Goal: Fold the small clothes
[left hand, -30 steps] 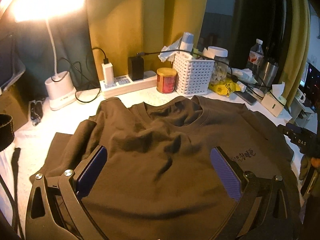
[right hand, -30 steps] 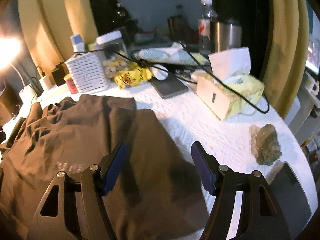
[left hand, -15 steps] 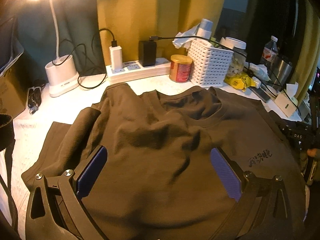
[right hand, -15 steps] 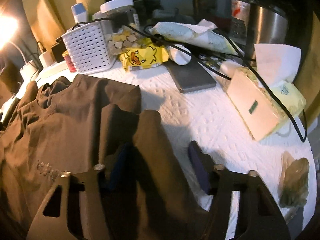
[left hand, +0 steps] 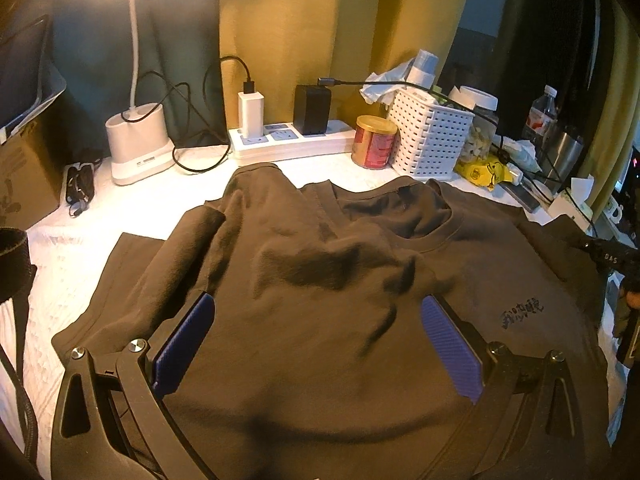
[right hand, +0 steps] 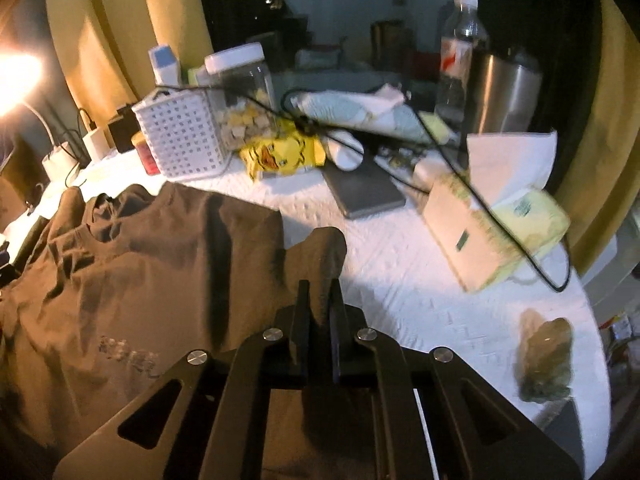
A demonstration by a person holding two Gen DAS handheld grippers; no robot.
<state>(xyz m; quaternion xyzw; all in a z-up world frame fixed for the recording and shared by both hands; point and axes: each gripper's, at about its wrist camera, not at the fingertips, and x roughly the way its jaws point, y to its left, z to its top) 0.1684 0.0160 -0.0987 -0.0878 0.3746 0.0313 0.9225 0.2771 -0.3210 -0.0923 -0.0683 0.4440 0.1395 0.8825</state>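
- The brown T-shirt (left hand: 320,280) lies face up on the white-covered table (right hand: 400,280), neckline toward the clutter at the back, hem toward the camera; its long axis runs away from both claws.
- The right claw (right hand: 320,300) is clamped on a raised pinch of cloth at the shirt's right sleeve (right hand: 324,252) (the fabric stands up in a small peak between the closed fingers).
- From that claw the body of the shirt lies to its left, so I judge the coming move to be a sweep leftward, carrying the sleeve over the chest toward the printed text (right hand: 128,354).
- The left claw (left hand: 316,340) is spread wide and holds nothing, poised over the middle of the shirt with its blue pads (left hand: 184,344) either side of the chest; whether it touches the cloth I cannot tell.
- The left sleeve (left hand: 192,240) lies rumpled near that claw's left finger, so the left is the nearer one for the matching fold.
- The tissue box (right hand: 496,232) and the cable (right hand: 516,240) over it sit to the right of the gripped sleeve, away from the fold direction (low snag risk, I think).
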